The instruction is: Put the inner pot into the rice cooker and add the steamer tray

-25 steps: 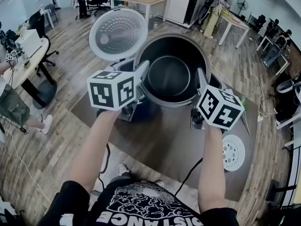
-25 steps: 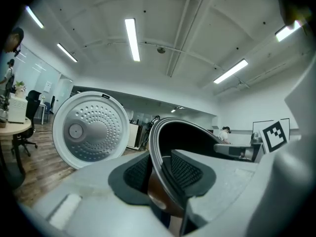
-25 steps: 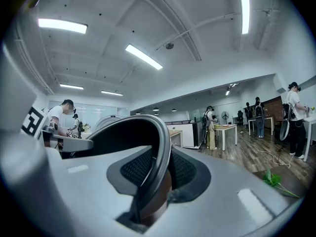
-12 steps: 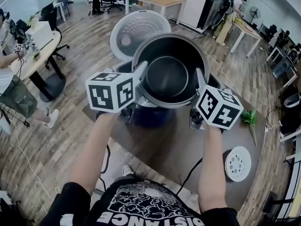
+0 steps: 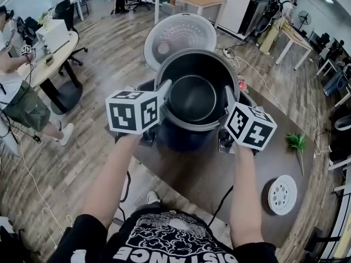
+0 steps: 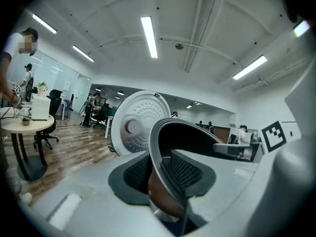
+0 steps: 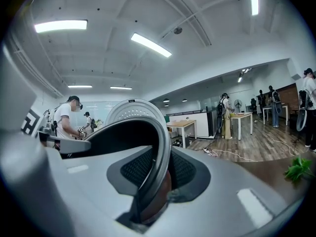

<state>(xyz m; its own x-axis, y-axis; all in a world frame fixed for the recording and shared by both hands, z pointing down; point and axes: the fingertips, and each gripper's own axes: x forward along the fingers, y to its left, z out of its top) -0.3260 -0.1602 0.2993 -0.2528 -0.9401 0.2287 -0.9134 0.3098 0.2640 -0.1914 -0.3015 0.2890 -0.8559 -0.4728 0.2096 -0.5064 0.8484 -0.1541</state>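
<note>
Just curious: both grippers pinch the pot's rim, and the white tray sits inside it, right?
No: the head view shows the steamer tray lying on the table, outside the inner pot. The left gripper and right gripper do pinch its rim.

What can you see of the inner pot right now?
The inner pot is round, dark grey and metal-looking, with a flared rim and an empty inside; its outer wall looks coppery. It is upright, pinched at the rim by the left tongs and right tongs on opposite sides, over the rice cooker, whose lid stands open behind. Whether it is seated is unclear.
</note>
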